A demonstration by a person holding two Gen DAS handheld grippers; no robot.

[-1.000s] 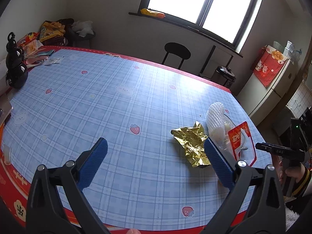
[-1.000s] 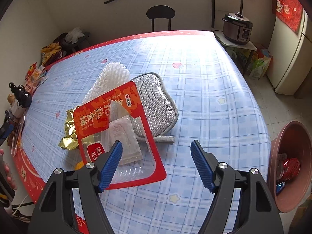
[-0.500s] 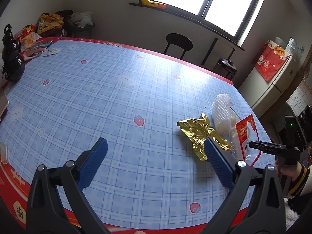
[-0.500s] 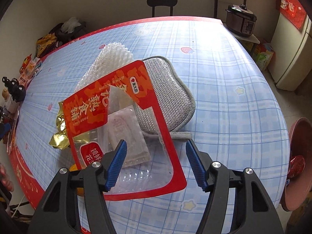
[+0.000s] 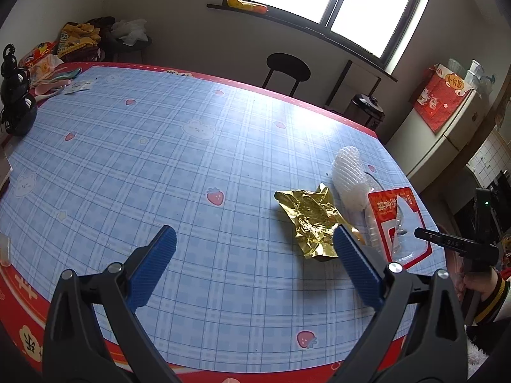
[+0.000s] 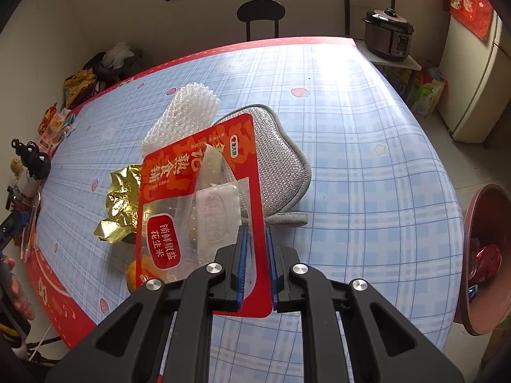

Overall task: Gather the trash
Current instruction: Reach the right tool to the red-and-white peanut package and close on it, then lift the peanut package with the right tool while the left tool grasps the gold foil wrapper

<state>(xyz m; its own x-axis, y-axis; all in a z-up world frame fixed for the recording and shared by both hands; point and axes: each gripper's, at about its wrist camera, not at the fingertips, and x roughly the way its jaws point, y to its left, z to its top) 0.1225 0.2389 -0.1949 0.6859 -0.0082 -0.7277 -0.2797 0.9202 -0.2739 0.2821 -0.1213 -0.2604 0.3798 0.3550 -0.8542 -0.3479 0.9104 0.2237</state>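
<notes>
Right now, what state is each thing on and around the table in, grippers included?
Right gripper: closing on the red snack pouch's edge.
Left gripper: open, holding nothing.
Red snack pouch: opened, lifted at the gripped edge.
Gold foil wrapper: crumpled, lying on the tablecloth.
White foam net: lying on its side.
Grey mesh pad: flat under the pouch.
Brown trash bin: open, red wrapper inside.

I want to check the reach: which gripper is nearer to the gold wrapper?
Left. The left gripper hovers open beside the gold wrapper; the right gripper closes on the red packet past it.
</notes>
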